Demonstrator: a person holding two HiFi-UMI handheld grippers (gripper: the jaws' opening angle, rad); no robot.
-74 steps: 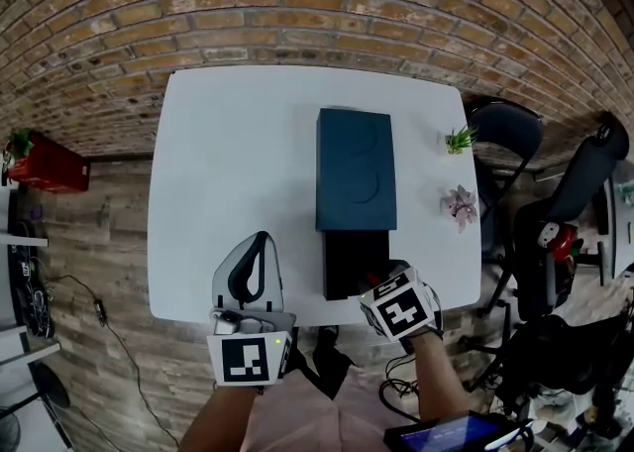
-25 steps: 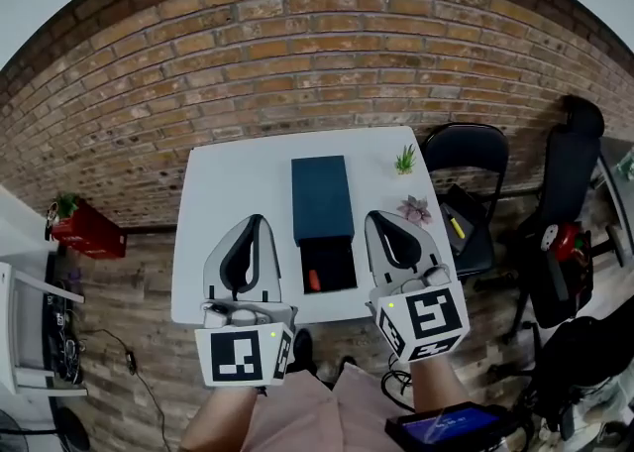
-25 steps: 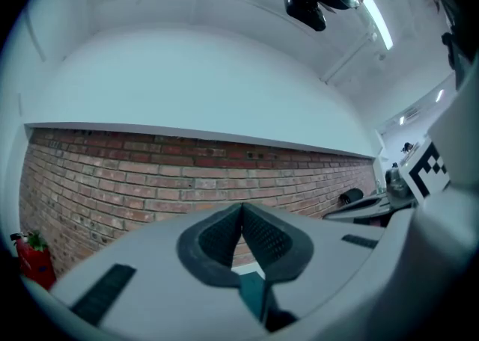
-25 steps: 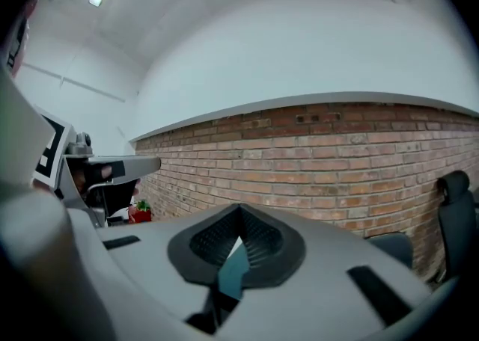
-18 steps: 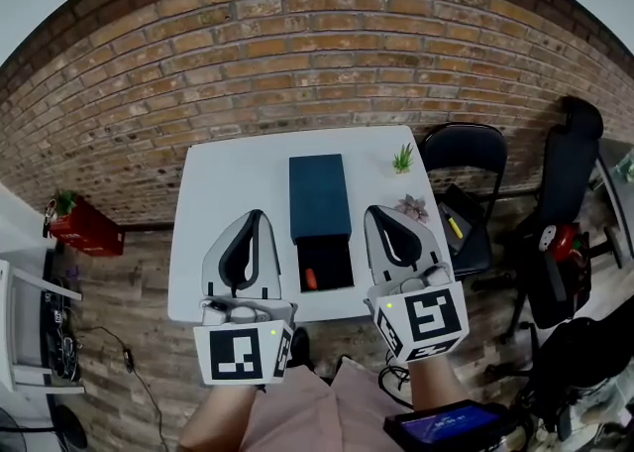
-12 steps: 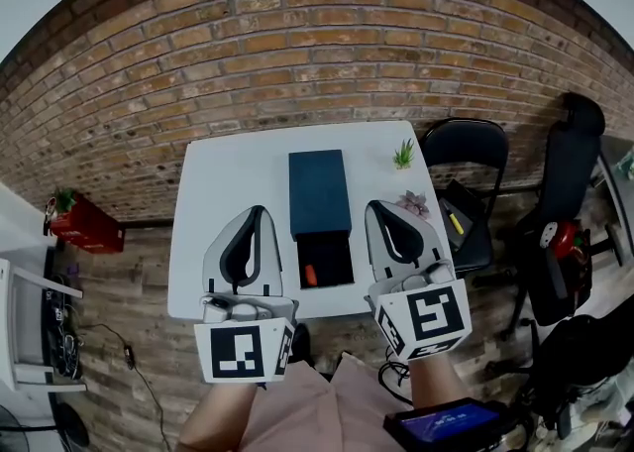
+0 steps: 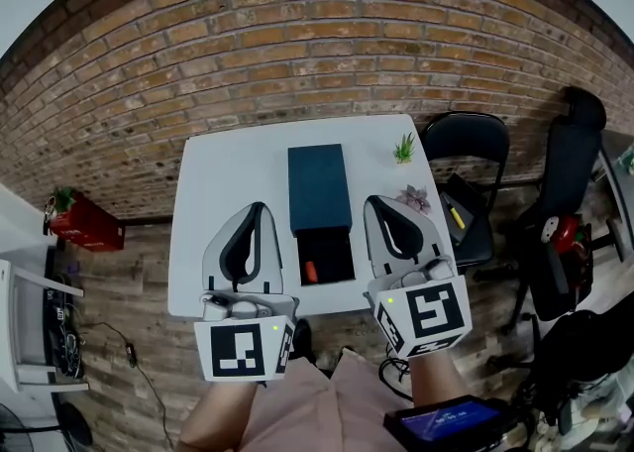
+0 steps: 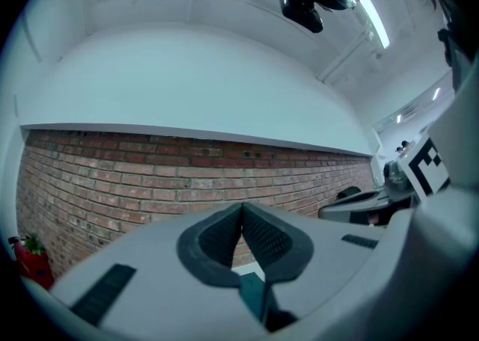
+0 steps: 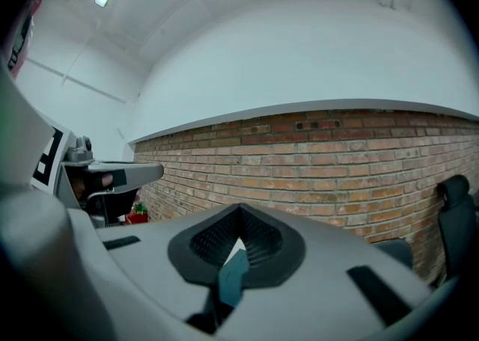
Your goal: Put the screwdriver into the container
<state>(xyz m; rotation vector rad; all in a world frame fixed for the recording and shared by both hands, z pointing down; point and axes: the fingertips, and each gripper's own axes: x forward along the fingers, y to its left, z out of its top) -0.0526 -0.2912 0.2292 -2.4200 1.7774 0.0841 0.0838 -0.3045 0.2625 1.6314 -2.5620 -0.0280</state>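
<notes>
the left claw [image 7: 259, 209] and the right claw [image 7: 375, 201] are hovering closed and empty on both sides of the container [image 7: 319, 185], where the screwdriver [image 7: 310, 271] is lying.

Pretty plain room: a long red brick wall [image 7: 297, 44] with white-painted wall [image 8: 187, 70] above it and a strip light [image 8: 372, 22] on the ceiling. The floor [image 7: 129, 291] looks like worn wood planks. A white table [image 7: 228, 172] stands against the bricks, with two little plants [image 7: 404, 151] near its right edge. A black chair [image 7: 466, 143] stands just beside the table, and a red box [image 7: 84, 227] sits on the floor well off to the left.
</notes>
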